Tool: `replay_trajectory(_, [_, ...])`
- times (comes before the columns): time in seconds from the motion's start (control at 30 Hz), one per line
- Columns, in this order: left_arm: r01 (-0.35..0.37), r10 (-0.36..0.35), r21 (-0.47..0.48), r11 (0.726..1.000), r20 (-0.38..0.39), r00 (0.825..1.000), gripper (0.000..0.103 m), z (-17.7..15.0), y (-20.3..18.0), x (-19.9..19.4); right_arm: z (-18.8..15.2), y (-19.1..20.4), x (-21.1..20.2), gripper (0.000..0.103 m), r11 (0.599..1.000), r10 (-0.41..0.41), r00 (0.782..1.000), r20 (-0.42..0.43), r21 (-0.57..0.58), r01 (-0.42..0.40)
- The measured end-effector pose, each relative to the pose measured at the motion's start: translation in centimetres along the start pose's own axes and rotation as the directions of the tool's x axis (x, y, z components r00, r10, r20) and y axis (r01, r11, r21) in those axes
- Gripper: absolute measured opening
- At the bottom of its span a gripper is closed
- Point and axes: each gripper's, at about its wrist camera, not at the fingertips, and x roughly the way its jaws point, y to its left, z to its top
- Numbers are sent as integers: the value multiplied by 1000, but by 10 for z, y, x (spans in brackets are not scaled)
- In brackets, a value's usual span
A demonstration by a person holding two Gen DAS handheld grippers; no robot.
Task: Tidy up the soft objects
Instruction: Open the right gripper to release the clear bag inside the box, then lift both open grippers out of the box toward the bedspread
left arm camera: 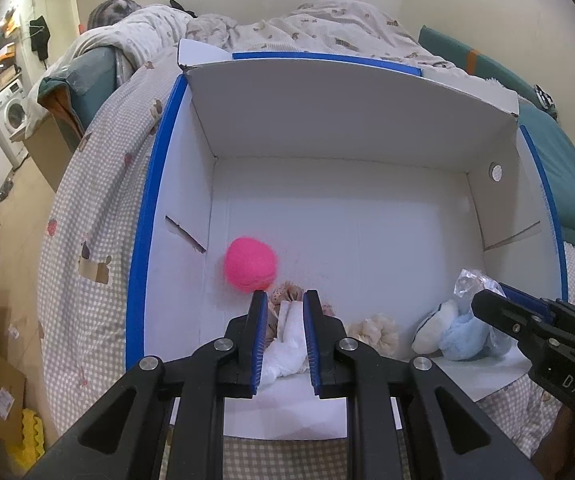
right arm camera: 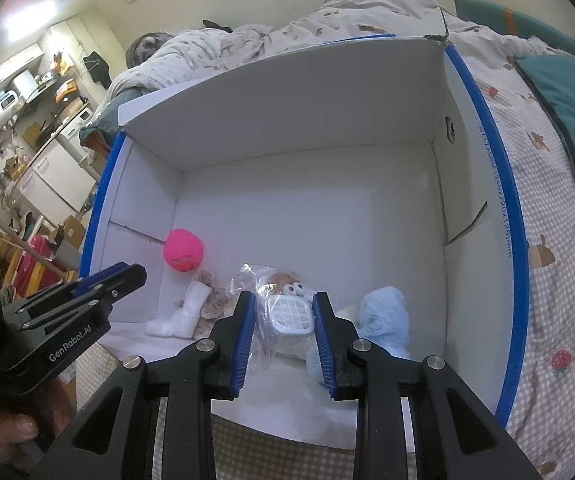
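Both wrist views look down into a large white cardboard box with blue-taped rims [left arm camera: 155, 184], which sits open on a bed covered by a beige checked quilt [left arm camera: 99, 216]. Several soft things already lie along the near edge of the box floor: a round bright-pink felt ball [left arm camera: 250, 264], a white rolled sock-like cloth [left arm camera: 287, 340] on a frilly beige fabric piece [right arm camera: 211, 300], a cream fluffy pompom [left arm camera: 375, 332], a pale-blue plush toy [left arm camera: 459, 336], and a clear plastic bag holding a white gridded item and a googly-eyed plush [right arm camera: 287, 312].

The left gripper [left arm camera: 285, 340] stands with a narrow gap, the white cloth lying in line between its blue pads; whether the pads press it cannot be told. The right gripper [right arm camera: 283, 332] is somewhat wider, framing the plastic bag; contact is likewise unclear.

Judged from this layout, collection into the box appears largely done. No soft item shows on the quilt outside the box, so what remains is probably letting go or neatening.

The left wrist view alone shows the pompom clearly. The right wrist view alone reveals the bag's contents, the printed lettering on the right box wall, and the person's hand [right arm camera: 11, 436] holding the left gripper's handle.
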Motion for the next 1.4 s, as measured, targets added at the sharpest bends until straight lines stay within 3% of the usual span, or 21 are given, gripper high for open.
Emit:
replay_trajectory(0.1, [-4, 4, 5, 1000, -6, 1000, 19, 0, -1, 0, 0, -1, 0, 31, 1000, -1, 1000, 0, 5, 1])
replay_trajectory(0.23, [-19, 19, 7, 1000, 14, 1000, 46, 0, -2, -3, 0, -2, -2, 37, 1000, 5, 1000, 12, 16, -5])
replay_trajectory(0.33, [-21, 20, 5, 1000, 37, 999, 63, 1, -2, -8, 1, -4, -7, 63, 999, 17, 999, 39, 32, -18])
replay_trajectory(0.37, [-18, 18, 3, 1000, 41, 999, 64, 2, -1, -9, 2, -4, -9, 69, 999, 21, 998, 51, 39, -23])
replay_trajectory(0.47, [-17, 17, 0, 1000, 40, 999, 64, 2, -1, -9, 2, -6, -12, 75, 999, 11, 998, 67, 53, -14])
replay_trajectory(0.9, [-27, 27, 2, 1000, 27, 999, 64, 3, 1, -10, 0, -7, -11, 75, 998, 22, 999, 38, 50, -24])
replay_trajectory(1.4, [-50, 51, -27, 998, 52, 997, 64, -20, 24, -44, -26, -8, -34, 75, 998, -15, 1000, 22, 59, 13])
